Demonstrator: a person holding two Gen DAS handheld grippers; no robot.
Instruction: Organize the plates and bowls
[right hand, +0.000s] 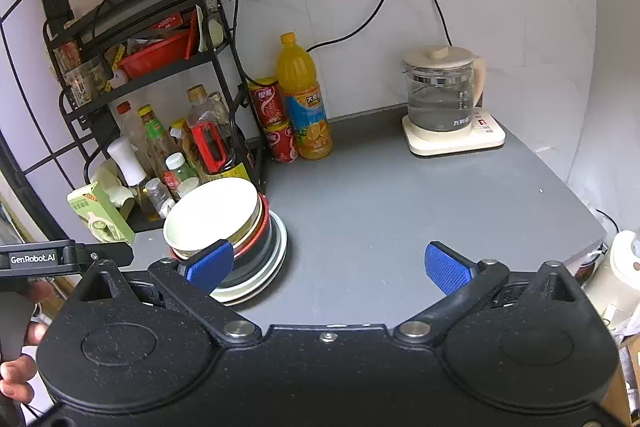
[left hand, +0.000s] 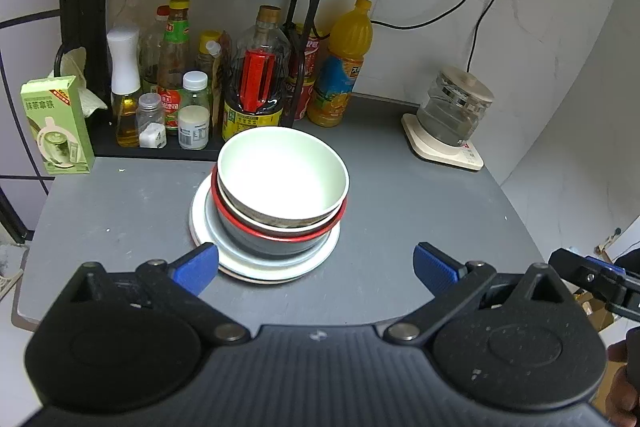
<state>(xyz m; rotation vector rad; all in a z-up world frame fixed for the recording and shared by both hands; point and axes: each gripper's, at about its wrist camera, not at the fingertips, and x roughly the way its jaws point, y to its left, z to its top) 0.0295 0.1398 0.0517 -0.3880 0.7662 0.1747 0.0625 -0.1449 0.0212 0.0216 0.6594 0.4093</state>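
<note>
We see one stack (left hand: 268, 211) upright on the grey surface (left hand: 420, 227), toward its left side and just in front of the rack of bottles. At the bottom lie white plates (left hand: 260, 267), wide and flat; on them sits a dark bowl (left hand: 272, 245) with a red rim, then a shallower white bowl (left hand: 256, 217) nested inside it. On top rests a pale bowl (left hand: 282, 173) with a white, empty inside, tipped a little so that its rim stands higher on one side.
</note>
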